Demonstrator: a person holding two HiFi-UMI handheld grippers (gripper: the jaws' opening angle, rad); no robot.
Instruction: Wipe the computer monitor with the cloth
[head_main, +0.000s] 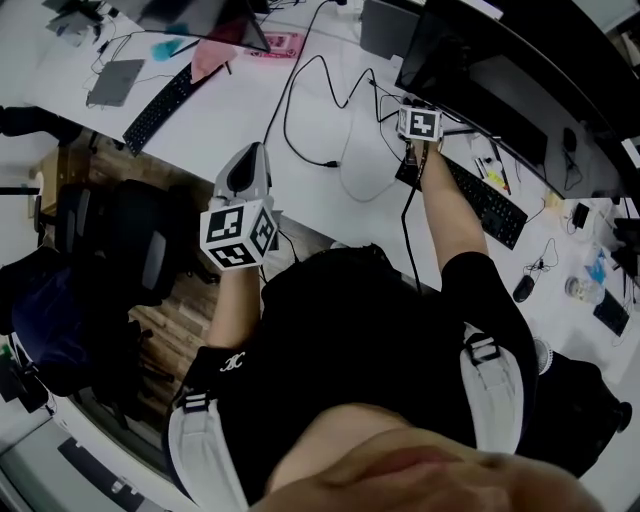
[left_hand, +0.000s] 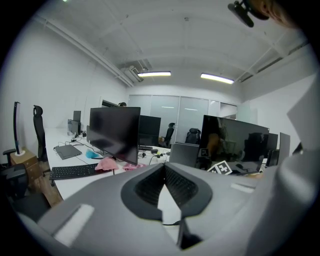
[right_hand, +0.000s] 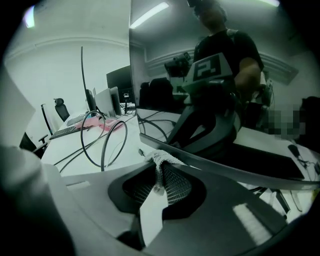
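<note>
The large curved black monitor (head_main: 480, 60) stands at the desk's far right; its dark screen (right_hand: 210, 75) mirrors the gripper and the person. My right gripper (right_hand: 159, 162) is shut on a small pale cloth (right_hand: 161, 158), which is pressed against the screen's lower edge. In the head view the right gripper (head_main: 418, 120) sits right at the monitor's bottom, its jaws hidden under its marker cube. My left gripper (head_main: 252, 152) hangs over the desk's front edge, away from the monitor. Its jaws (left_hand: 164, 167) are shut with nothing between them.
A black keyboard (head_main: 482, 200) lies under the monitor, with looping cables (head_main: 320, 110) to its left. Further left are a second monitor (left_hand: 115, 132), a keyboard (head_main: 160, 105), a pink cloth (head_main: 215, 55) and a laptop (head_main: 115, 82). A dark chair (head_main: 130, 250) stands by the desk.
</note>
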